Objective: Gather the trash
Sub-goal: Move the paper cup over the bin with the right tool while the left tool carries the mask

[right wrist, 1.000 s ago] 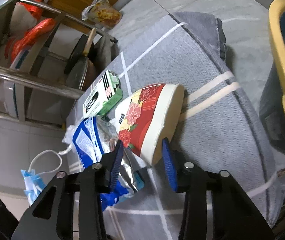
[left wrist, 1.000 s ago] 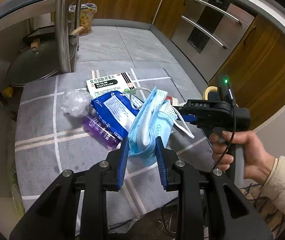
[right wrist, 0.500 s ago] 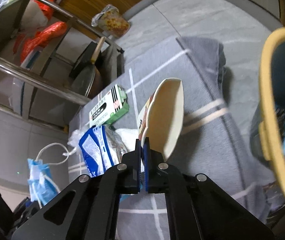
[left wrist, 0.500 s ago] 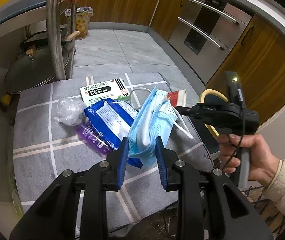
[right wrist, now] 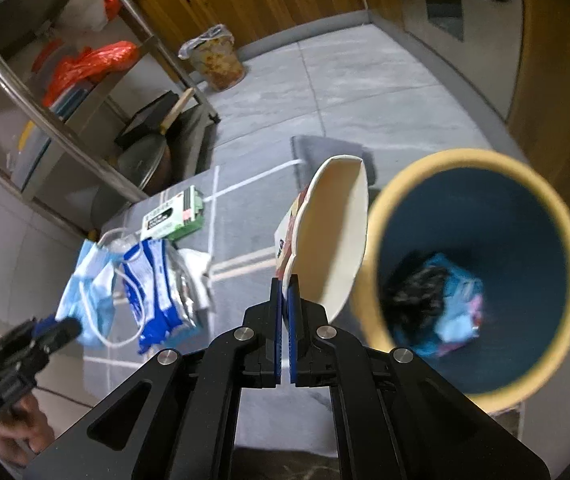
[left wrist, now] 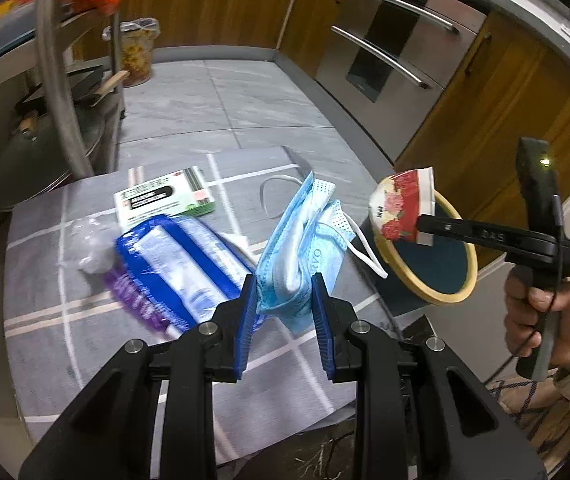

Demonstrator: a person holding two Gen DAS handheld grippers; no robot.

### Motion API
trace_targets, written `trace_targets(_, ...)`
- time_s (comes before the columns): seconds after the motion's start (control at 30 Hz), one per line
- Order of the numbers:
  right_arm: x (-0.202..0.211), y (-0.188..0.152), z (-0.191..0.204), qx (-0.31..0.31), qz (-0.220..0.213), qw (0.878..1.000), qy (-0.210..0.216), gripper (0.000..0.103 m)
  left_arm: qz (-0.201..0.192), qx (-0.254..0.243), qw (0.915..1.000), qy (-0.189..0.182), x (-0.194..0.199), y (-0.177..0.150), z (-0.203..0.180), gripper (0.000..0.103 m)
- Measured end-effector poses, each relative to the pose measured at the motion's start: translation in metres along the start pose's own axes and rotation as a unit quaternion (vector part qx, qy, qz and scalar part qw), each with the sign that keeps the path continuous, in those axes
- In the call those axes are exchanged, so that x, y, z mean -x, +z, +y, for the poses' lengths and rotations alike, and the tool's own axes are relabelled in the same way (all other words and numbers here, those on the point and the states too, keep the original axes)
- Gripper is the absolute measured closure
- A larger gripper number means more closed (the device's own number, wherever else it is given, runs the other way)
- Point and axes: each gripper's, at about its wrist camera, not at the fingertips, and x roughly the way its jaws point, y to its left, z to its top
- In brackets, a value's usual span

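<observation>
Partway done — the bin (right wrist: 481,280) at three o'clock already holds scraps. The right gripper (right wrist: 285,284) pinches the paper bowl (right wrist: 337,240) beside its rim; the left gripper (left wrist: 285,292) clamps the face mask (left wrist: 301,240). Medicine box (left wrist: 165,200) and blue packet (left wrist: 189,264) remain on the mat.

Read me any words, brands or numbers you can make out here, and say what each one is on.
"DAS": on the right gripper, along its black body.
Medicine box: dark label band with print, too blurred to read.
Blue packet: white panel of print, too blurred.
Paper cup: small dark marks near its base, unreadable.
Face mask: faint embossed marks, unreadable.
</observation>
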Motion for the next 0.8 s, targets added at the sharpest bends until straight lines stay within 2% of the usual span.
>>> trace_targets(0.23, 0.033, -0.007, -0.024, 0.007, -0.007, 1.0, -0.027, 0.099, -0.001, -0.014, 0.9999, -0.01, -0.006, 0.007, -0.027, 0.076)
trace_targets(0.53, 0.079, -0.006, -0.036, 0.059, -0.007, 0.995, -0.08, 0.099, 0.002, -0.028, 0.9993, -0.023, -0.021, 0.018, -0.061, 0.076)
trace_targets(0.67, 0.097, -0.005, -0.046, 0.07, -0.021, 0.993, -0.089, 0.099, 0.002, -0.032, 0.999, -0.029, -0.028, 0.023, -0.078, 0.076)
trace_targets(0.8, 0.097, -0.012, -0.065, 0.049, -0.025, 0.995, -0.085, 0.099, 0.006, -0.042, 0.9986, -0.032, -0.039, 0.026, -0.096, 0.076)
